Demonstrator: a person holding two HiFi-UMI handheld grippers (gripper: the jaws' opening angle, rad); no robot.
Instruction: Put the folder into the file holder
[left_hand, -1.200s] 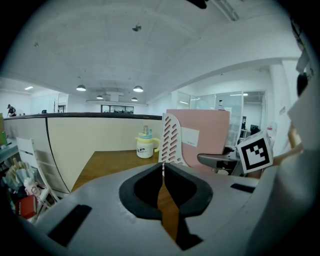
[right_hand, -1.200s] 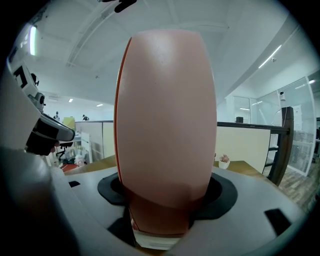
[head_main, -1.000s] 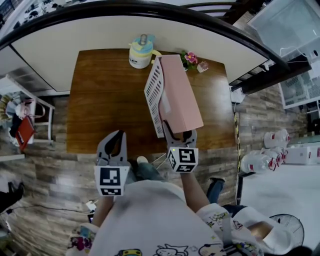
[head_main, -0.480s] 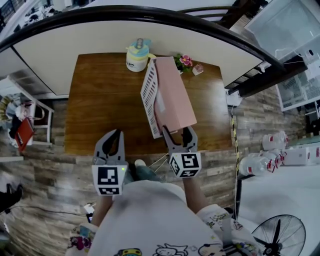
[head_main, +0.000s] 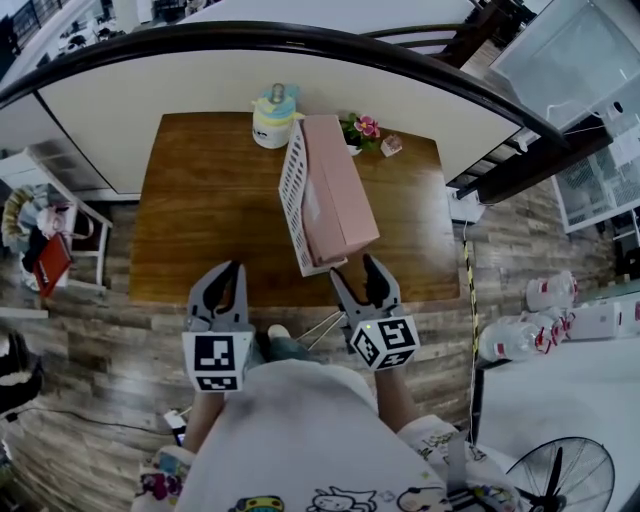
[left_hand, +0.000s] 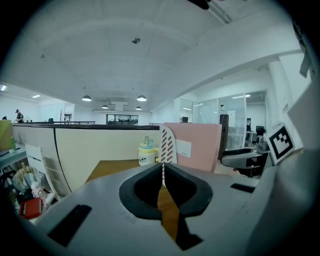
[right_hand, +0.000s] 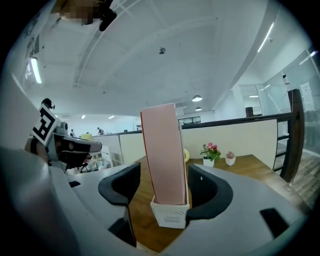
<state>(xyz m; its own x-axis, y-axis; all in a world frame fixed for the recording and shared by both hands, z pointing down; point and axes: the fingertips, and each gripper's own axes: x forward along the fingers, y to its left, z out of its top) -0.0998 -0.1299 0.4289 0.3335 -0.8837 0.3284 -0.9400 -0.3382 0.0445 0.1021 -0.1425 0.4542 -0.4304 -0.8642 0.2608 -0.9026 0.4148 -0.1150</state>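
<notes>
Grey and black, the left tool (head_main: 228, 285) hangs off the front edge of the brown wooden counter (head_main: 200, 210), left of the white slotted plastic file holder (head_main: 291, 190) and well apart from it. In the left gripper view its jaws (left_hand: 163, 167) are pressed together with only a thin slit between them and nothing in it. Behind the file holder's far end, a little to its left, a pale yellow jar with a teal lid (head_main: 273, 115) stands at the back of the counter. The file holder itself (left_hand: 167, 145) stands upright near the counter's middle, its long side running from back to front. The flat pink folder (head_main: 335, 185) stands on edge inside it and rises well above its walls (right_hand: 162, 155). Just in front of the file holder's near end (right_hand: 170, 215), the right tool (head_main: 355, 275) is held with its jaws wide apart. In the right gripper view (right_hand: 165, 186) the folder shows in the gap with space on both sides, so neither jaw clamps it; whether a jaw brushes the holder's base cannot be told. Right of the file holder's far end stand a small white pot of pink flowers (head_main: 358, 128) and, further right, a smaller pot (head_main: 391, 146).
</notes>
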